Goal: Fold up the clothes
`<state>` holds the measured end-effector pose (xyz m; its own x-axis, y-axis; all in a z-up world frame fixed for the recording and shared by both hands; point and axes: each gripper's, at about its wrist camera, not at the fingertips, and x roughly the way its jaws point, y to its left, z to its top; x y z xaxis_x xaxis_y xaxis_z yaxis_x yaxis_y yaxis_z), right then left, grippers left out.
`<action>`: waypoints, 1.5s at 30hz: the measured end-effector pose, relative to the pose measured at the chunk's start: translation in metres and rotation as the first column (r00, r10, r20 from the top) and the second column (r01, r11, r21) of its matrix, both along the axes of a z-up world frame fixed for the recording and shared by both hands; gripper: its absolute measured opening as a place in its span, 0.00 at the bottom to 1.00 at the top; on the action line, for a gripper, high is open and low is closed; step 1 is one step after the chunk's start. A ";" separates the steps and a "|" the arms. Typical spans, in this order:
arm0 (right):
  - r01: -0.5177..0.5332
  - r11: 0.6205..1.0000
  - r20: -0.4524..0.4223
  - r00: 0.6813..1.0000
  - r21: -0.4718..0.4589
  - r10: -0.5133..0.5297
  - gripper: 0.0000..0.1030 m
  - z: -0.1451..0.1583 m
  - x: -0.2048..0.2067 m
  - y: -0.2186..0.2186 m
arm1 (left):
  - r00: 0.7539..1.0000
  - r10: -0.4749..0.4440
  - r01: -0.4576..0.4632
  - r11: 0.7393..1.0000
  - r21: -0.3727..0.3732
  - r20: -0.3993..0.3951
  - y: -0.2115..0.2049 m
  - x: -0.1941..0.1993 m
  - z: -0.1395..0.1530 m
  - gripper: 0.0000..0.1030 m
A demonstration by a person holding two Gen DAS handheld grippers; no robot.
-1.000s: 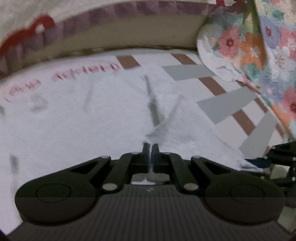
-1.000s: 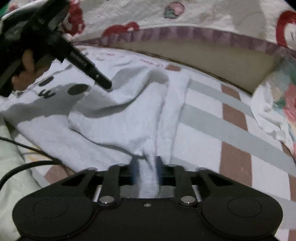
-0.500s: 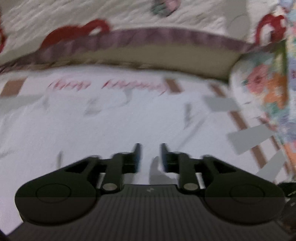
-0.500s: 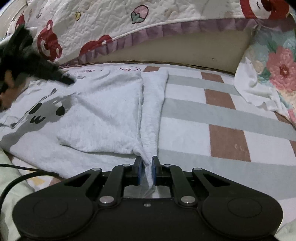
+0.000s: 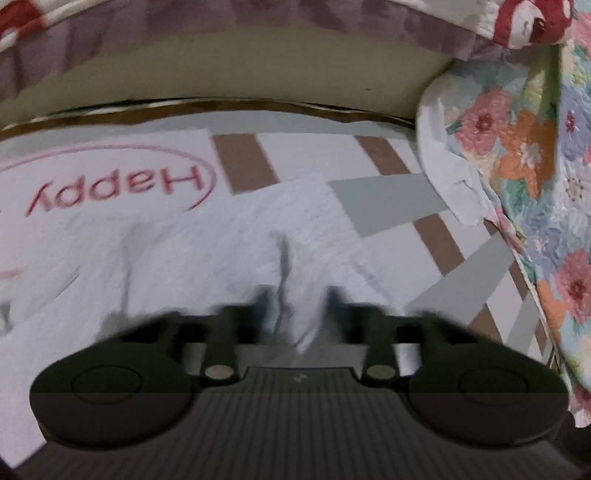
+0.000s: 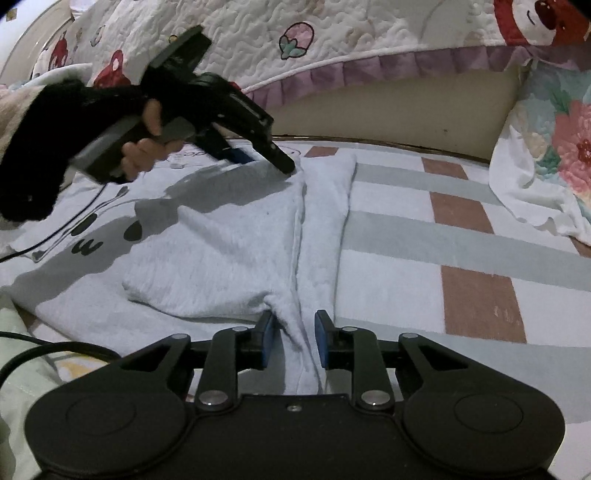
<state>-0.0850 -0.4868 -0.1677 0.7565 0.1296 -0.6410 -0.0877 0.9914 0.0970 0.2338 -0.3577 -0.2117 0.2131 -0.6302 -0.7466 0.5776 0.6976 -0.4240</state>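
A home bedroom: a bed with a striped sheet (image 6: 476, 251), a quilt (image 6: 369, 33) printed with bears and strawberries, and a floral blanket (image 5: 532, 155).

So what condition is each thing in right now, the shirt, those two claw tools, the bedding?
Shirt: lying on the bed, one side folded over, creased.
Sleeve: laid straight along the fold.
Left gripper: open, fabric between its fingers.
Right gripper: open, shirt edge between its fingers.
Sheet: spread flat.
Floral quilt: bunched at the side.
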 end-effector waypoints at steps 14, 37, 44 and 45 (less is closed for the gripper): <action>0.151 0.970 0.046 0.986 0.193 -0.163 0.03 0.000 -0.008 -0.034 | 0.991 -0.014 0.024 0.997 -0.077 0.132 -0.038 0.008 0.013 0.06; -0.061 0.993 -0.052 0.996 0.099 0.067 0.37 0.006 0.057 0.029 | 0.911 0.358 -0.389 0.911 0.136 0.207 0.282 -0.134 0.059 0.51; -0.031 0.999 -0.117 0.992 0.032 0.034 0.38 0.018 0.050 0.032 | 0.802 0.588 -0.597 0.783 0.175 0.104 0.408 -0.180 0.037 0.53; -0.016 0.999 -0.105 0.994 0.038 0.020 0.38 0.024 0.049 0.031 | 0.788 0.610 -0.615 0.771 0.164 0.085 0.419 -0.185 0.034 0.53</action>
